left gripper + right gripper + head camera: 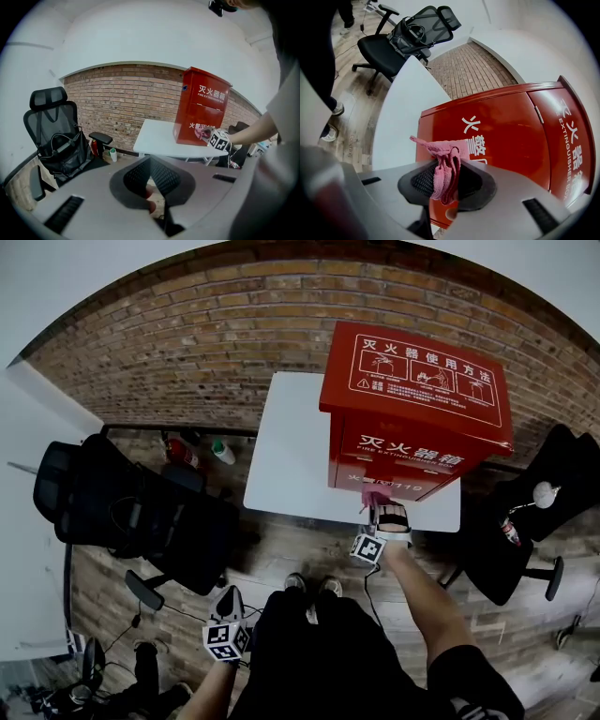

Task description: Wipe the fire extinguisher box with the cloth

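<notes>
Right claw: pinching one pink cloth, held against the box ahead
Fire extinguisher box: one, red
Left claw: pressed together, empty
Counter: one, under the box

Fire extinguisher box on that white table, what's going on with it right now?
A person holds a tool in each hand. The right tool is clamped on a pink cloth and holds it at the lower front of the red fire extinguisher box, which stands on the white table. The left tool is shut and empty, down by the person's legs and away from the table.
</notes>
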A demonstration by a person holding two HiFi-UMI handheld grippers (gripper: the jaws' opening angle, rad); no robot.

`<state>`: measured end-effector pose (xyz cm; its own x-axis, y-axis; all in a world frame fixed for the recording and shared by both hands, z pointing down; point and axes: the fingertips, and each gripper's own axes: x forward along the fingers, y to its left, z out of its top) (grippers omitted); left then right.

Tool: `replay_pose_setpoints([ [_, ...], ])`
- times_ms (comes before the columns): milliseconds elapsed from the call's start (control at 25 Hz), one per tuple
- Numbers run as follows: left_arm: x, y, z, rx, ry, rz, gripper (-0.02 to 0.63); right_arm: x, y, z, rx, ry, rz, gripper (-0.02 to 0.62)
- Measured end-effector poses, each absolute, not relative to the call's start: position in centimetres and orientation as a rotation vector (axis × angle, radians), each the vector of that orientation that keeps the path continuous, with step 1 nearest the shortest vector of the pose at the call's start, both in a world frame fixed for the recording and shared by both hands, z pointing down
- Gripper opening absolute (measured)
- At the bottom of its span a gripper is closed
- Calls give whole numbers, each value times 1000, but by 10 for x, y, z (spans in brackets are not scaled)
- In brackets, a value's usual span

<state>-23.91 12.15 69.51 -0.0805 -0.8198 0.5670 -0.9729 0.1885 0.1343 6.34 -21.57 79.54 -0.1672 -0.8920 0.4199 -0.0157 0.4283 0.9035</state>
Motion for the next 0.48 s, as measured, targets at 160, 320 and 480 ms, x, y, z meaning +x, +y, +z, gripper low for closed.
replay_pose_setpoints([
  [160,-241,125,697,1667,-1944,392,23,62,-216,805,816,-1541,-951,100],
  [320,-242,128,699,1657,-1943,398,23,61,-214,817,796,-1555,-915,100],
  [480,-243,131,701,1650,-1936,409,22,60,-214,828,778,-1562,-892,100],
])
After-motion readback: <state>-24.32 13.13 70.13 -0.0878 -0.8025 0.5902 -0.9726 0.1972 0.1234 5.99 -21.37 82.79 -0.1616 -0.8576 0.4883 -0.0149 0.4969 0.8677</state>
